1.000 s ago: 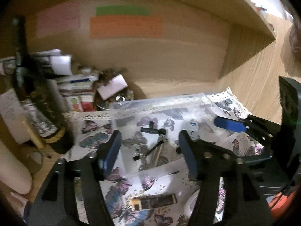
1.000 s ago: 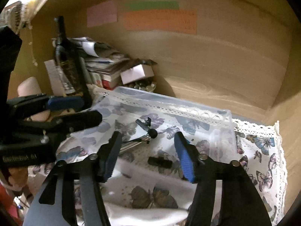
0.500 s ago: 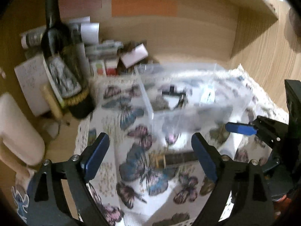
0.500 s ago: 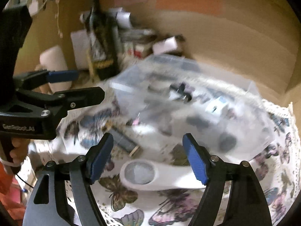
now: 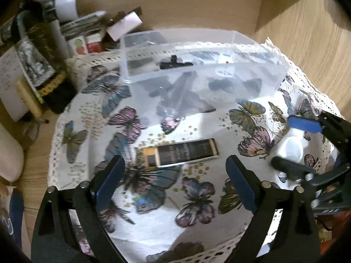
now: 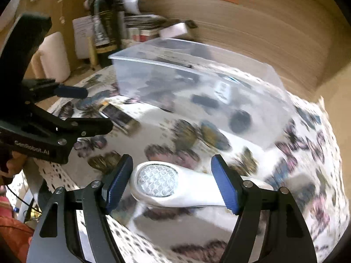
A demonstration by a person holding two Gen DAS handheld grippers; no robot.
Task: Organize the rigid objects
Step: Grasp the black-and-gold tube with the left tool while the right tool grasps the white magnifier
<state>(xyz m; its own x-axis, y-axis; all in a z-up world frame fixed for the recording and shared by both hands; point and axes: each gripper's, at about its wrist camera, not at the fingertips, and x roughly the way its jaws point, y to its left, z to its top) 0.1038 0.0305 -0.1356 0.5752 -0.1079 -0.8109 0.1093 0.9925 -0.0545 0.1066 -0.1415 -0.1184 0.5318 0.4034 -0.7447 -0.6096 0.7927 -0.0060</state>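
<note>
A clear plastic box [image 5: 204, 70] [image 6: 197, 87] with several small dark parts inside stands on a butterfly-print cloth [image 5: 153, 197]. A flat black and cream bar [image 5: 179, 152] lies on the cloth just beyond my open left gripper [image 5: 175, 179]; it also shows in the right wrist view [image 6: 118, 118]. A white handheld light [image 6: 175, 184] with a round faceted lens lies between the fingers of my open right gripper [image 6: 171, 184], not gripped. In the left wrist view the light [image 5: 291, 146] sits at the right gripper [image 5: 300, 144].
A dark wine bottle [image 5: 41, 65] [image 6: 105, 22], stacked papers and small boxes [image 5: 87, 28] crowd the back left. A wooden back wall [image 5: 197, 4] and side wall [image 5: 307, 32] enclose the desk. A cream cylinder [image 6: 52, 57] stands at the left.
Both grippers have pulled back from over the clear box toward the near cloth. The left now faces the black bar, the right straddles the white light. Both jaws are wider.
</note>
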